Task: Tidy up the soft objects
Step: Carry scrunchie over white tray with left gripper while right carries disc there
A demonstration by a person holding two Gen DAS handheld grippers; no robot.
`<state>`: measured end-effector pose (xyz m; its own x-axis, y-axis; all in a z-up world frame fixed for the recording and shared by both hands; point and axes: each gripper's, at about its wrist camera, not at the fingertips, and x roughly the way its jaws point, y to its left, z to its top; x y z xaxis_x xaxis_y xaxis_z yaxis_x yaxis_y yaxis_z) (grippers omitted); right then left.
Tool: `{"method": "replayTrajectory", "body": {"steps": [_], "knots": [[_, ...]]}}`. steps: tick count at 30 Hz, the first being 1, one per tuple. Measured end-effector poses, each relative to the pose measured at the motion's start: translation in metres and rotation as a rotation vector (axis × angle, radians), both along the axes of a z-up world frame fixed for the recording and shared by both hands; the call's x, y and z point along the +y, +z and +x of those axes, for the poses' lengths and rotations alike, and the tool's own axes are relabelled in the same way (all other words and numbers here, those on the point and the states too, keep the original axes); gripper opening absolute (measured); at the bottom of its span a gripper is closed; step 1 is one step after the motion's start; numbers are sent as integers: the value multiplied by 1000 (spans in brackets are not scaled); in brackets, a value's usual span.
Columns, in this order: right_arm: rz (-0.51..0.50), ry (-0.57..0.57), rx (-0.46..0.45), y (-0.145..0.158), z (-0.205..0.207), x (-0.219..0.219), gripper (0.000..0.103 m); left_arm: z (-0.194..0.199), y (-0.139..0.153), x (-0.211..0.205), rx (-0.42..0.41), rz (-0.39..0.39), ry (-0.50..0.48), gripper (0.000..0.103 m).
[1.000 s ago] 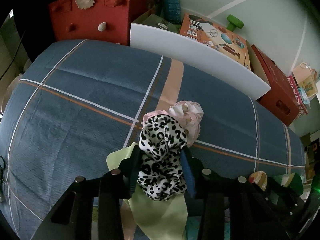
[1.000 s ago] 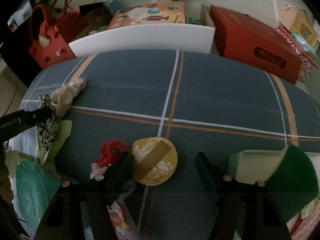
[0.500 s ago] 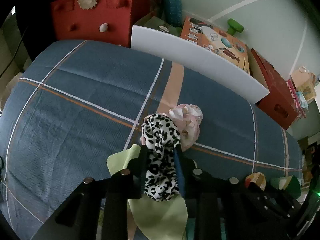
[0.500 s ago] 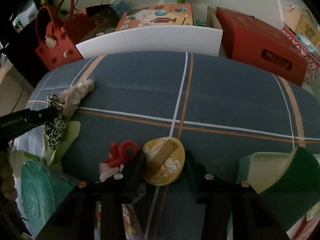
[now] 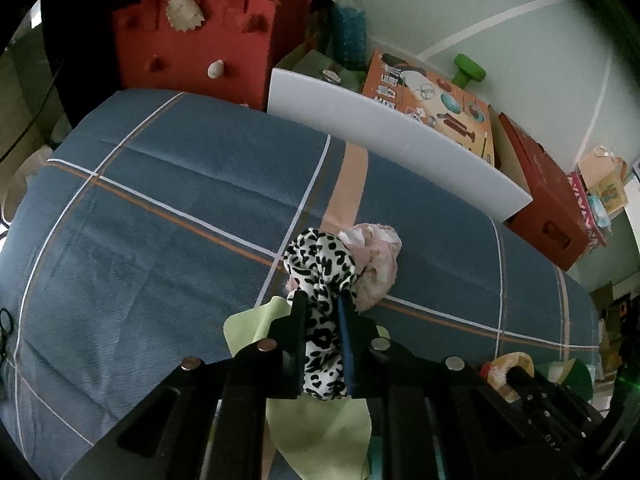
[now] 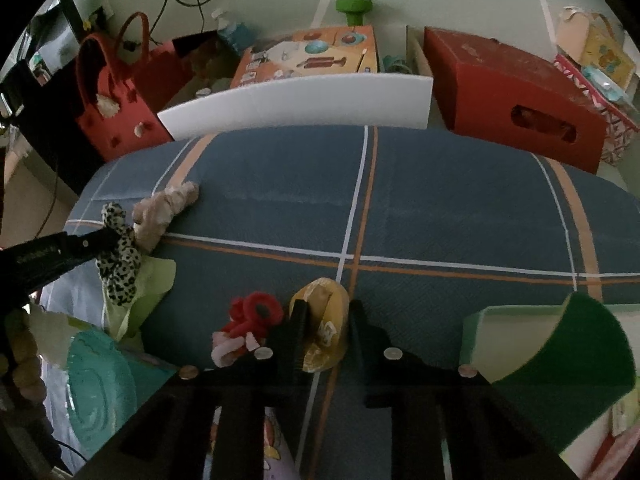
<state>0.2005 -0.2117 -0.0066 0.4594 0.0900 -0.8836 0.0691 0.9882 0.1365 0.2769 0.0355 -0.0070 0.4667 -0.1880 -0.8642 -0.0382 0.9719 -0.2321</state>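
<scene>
A leopard-print scrunchie [image 5: 320, 256] is squeezed between the pads of my left gripper [image 5: 322, 300], whose jaws are still closing on it. It lies over a pale green cloth [image 5: 320, 432], touching a pink scrunchie [image 5: 376, 264]. My right gripper [image 6: 327, 305] is also closing, and its fingers press a round yellow soft toy [image 6: 320, 292] into a narrow shape. A red scrunchie [image 6: 256, 312] lies just left of that gripper. In the right wrist view the left gripper [image 6: 100, 240] and the leopard scrunchie [image 6: 120, 256] show at the far left.
Everything rests on a blue plaid bedspread [image 5: 160, 220]. A green and pale foam piece [image 6: 560, 352] sits at the right, a teal item [image 6: 96, 388] at the lower left. Behind the bed stand a white board [image 6: 296, 104], a red box [image 6: 512, 96] and a red felt bag [image 5: 192, 40].
Both grippers have closed in from wide open. The left now pinches the leopard scrunchie thin, and the right squeezes the yellow toy. Neither hand has shifted much.
</scene>
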Motion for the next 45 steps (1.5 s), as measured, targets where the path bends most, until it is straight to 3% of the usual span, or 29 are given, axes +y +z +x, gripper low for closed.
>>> {"method": "replayTrajectory", "body": {"steps": [8,23,36,45], "knots": [[1,-24,-43,27,-12,-2,21,-12,18,6,-33,-2,7,14],[-12,-55,-127,85,-58,6,21,-68,87,5,-150,36,-33,14],[6,-136,-141,88,-126,-5,21,-123,74,-26,-117,21,-139,14],[4,-173,-153,91,-155,-15,21,-158,79,-47,-153,50,-200,14]]}}
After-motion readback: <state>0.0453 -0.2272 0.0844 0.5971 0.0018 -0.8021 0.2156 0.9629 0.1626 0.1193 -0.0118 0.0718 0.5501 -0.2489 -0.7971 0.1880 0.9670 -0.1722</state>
